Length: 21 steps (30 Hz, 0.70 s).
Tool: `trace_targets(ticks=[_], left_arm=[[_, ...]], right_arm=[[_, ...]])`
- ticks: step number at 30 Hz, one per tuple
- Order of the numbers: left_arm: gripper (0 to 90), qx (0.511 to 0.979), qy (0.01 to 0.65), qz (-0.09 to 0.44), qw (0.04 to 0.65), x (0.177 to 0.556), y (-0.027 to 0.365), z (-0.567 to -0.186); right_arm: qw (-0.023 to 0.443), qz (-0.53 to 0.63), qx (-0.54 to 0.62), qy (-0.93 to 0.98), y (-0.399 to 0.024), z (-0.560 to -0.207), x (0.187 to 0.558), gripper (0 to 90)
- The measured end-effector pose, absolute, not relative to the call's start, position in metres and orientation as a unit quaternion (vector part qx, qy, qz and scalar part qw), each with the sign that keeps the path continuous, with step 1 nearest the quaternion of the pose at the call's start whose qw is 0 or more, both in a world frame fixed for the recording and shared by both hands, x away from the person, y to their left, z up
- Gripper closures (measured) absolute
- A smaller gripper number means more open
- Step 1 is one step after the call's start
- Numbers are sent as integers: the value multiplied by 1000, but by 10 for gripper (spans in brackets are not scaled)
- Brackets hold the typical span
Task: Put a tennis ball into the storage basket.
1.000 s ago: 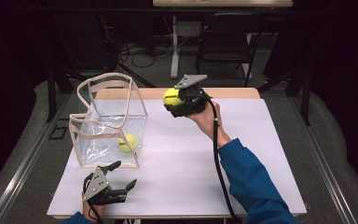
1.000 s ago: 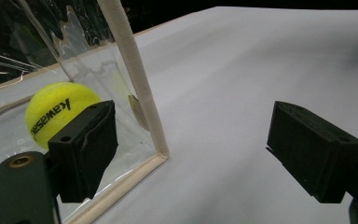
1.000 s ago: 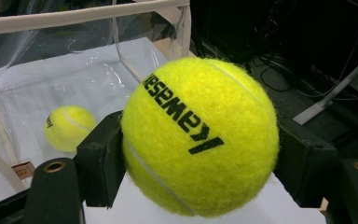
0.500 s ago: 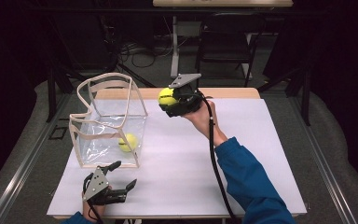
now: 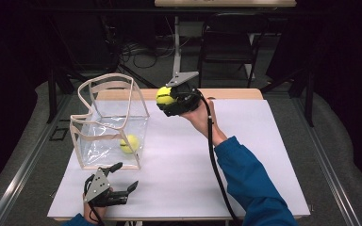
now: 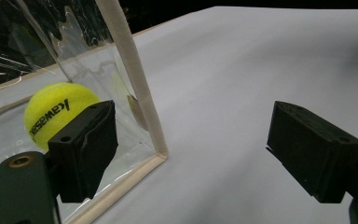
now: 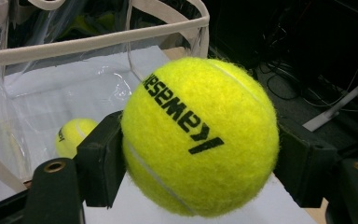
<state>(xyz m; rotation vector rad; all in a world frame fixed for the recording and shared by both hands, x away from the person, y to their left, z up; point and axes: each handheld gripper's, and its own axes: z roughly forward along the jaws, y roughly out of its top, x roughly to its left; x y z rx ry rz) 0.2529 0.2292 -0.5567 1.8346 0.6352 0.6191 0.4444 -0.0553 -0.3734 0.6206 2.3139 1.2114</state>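
Observation:
My right gripper (image 5: 166, 100) is shut on a yellow tennis ball (image 5: 163, 95) (image 7: 199, 136), held in the air just right of the clear bag's rim. The clear plastic bag (image 5: 111, 123) with beige trim stands upright on the table's left side. A second tennis ball (image 5: 129, 143) (image 6: 58, 112) (image 7: 73, 135) lies inside it near the front right corner. My left gripper (image 5: 123, 179) (image 6: 205, 154) rests low near the table's front edge, just in front of the bag, open with nothing between its jaws.
A white sheet (image 5: 245, 155) covers the table, with a wooden edge (image 5: 235, 93) at the back. A chair (image 5: 228, 47) and cables stand on the dark floor behind. A blue sleeve (image 5: 252, 183) reaches in from the bottom right.
The right gripper has carried its ball a little leftward toward the bag's rim. The left gripper has stayed where it was.

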Motion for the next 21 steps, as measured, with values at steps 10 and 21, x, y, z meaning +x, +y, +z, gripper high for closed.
trace_targets(ticks=[10,21], left_arm=[[161,765,266,258,527,253,230,-557],[161,765,267,259,526,253,229,-557]], right_arm=[[225,444,218,839,-48,-370,444,264],[225,451,209,838,-38,-363,442,264]])
